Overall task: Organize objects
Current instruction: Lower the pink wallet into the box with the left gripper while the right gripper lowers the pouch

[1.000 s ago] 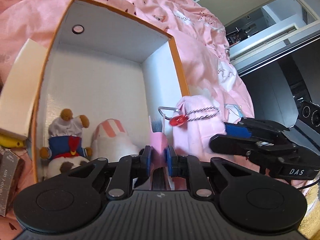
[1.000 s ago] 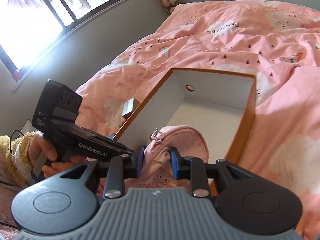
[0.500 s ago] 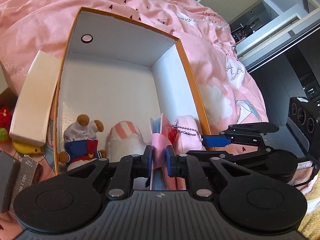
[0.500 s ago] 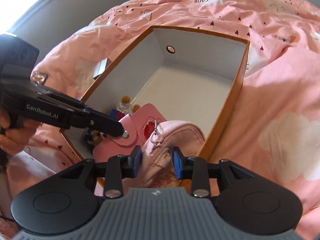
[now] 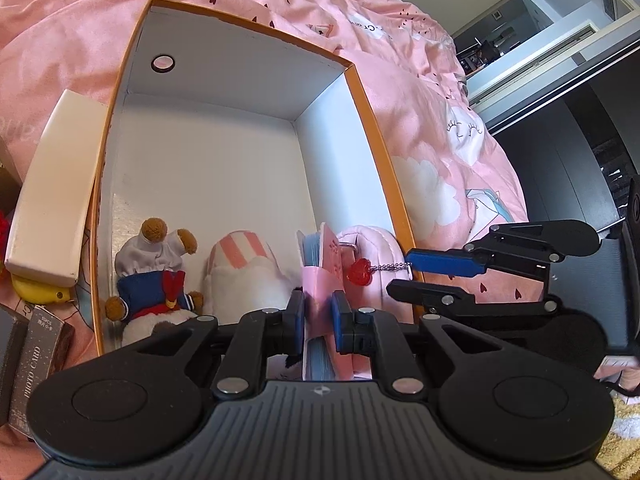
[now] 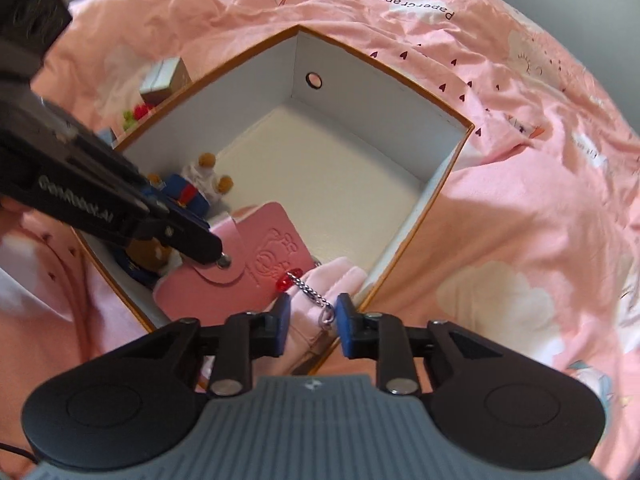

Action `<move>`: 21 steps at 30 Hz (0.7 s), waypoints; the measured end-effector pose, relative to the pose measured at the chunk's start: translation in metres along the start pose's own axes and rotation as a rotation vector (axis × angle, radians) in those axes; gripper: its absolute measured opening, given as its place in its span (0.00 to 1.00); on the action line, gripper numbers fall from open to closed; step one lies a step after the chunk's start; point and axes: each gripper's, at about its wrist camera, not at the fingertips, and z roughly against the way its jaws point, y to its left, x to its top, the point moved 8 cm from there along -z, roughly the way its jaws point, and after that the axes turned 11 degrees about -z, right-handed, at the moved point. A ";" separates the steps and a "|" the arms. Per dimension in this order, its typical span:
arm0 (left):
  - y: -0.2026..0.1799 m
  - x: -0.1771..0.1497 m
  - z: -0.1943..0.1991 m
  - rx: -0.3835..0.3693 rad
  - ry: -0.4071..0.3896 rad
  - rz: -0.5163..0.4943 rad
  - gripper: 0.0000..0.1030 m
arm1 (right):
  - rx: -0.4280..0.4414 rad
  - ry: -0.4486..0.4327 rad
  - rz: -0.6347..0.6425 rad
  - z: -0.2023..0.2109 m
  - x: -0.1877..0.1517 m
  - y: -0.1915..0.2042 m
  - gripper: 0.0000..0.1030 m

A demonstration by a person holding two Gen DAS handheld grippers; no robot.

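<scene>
Left gripper [image 5: 315, 316] clamps a pink card holder [image 6: 240, 276] now lowered inside the box [image 5: 372, 120]; right gripper [image 6: 310, 320], jaws apart, has released the pouch [image 6: 340, 280]; far half bare.

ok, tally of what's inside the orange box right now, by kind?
Plush toys: 2, the sailor-suit bear and the pink-striped plush
Pink card holder: 1, gripped by the left hand-held gripper
Pink pouch: 1, between the right hand-held gripper's parted pads
Total: 4
</scene>
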 end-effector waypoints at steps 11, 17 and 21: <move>-0.006 -0.013 -0.026 -0.041 0.082 -0.003 0.16 | -0.094 0.008 0.193 -0.021 -0.011 0.013 0.18; -0.005 -0.016 -0.031 -0.048 0.096 -0.010 0.17 | -0.102 0.003 0.179 -0.029 -0.010 0.014 0.21; -0.005 -0.018 -0.029 -0.058 0.094 -0.008 0.17 | -0.109 -0.018 0.144 -0.023 -0.008 0.013 0.21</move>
